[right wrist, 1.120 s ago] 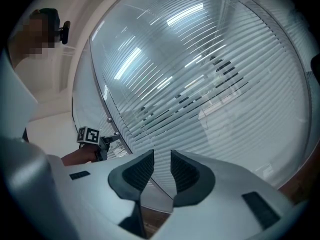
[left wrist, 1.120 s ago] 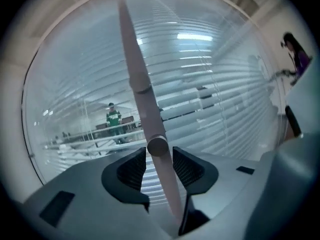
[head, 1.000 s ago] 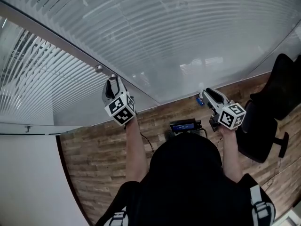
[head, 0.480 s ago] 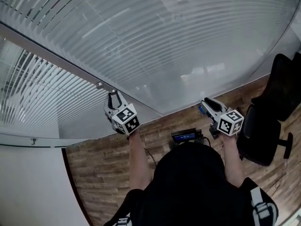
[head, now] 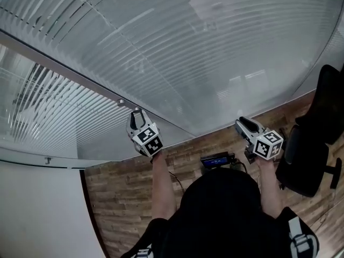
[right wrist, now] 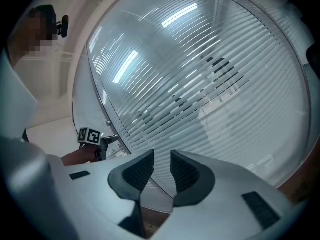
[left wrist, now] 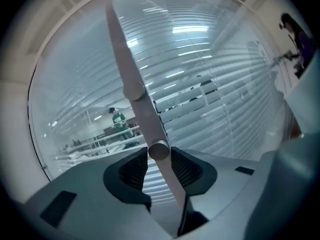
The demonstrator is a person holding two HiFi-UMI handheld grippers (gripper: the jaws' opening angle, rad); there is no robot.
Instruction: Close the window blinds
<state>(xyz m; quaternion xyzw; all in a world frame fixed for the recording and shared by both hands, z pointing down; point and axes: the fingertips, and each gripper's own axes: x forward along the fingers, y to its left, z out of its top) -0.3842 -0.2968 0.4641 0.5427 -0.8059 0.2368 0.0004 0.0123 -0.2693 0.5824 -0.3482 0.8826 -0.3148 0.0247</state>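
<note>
One slim, stiff, probably light and slippery wand [left wrist: 131,79] hangs just in front of the blinds [head: 215,47], its lower end, the sensible hold for twisting, pinched by the left gripper [left wrist: 159,159], whose jaws have just been closing on it, while the right gripper [right wrist: 161,168] waits near the blinds, slightly parted and empty.

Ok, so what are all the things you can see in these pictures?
blinds: two panels, whitish slats, across the glass wall ahead
wand: one, pale grey, hanging in front of the blinds
office chair: one, black, far right
floor: one, brown wood planks, below the glass wall
gadget: one, black with a blue screen, just above the person's head in the head view
left gripper: one, grey, jaws have just been closing, pads pressed on the wand
right gripper: one, grey, open, empty
</note>
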